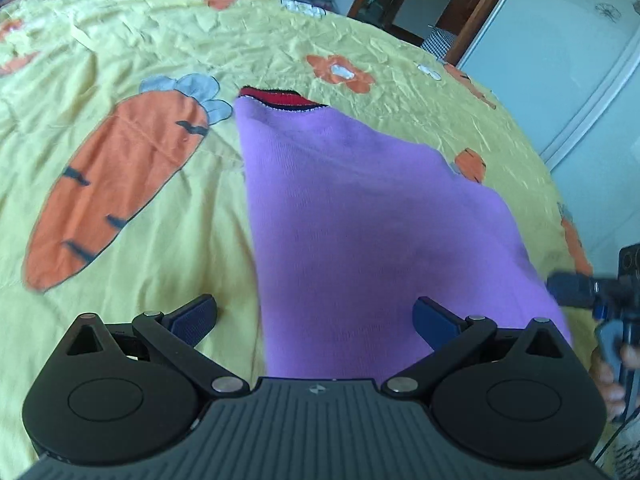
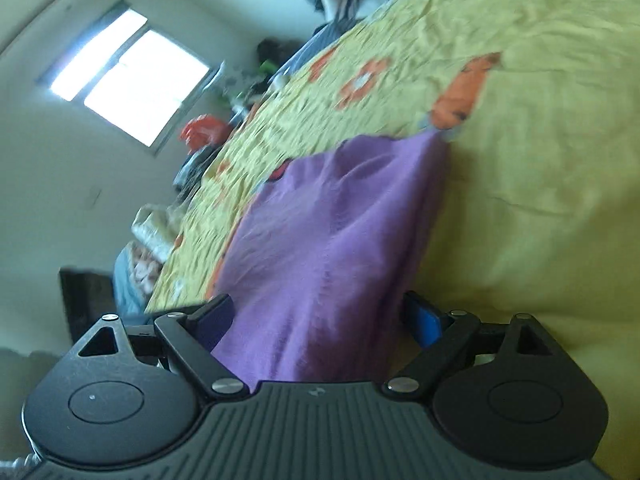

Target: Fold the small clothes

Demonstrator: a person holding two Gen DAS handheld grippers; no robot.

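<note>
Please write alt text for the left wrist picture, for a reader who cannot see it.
A purple garment with a red and black collar lies on a yellow bedspread printed with orange carrots and flowers. The open left claw sits over the garment's near edge, fingers wide apart. The right claw shows blurred at the right edge.
</note>
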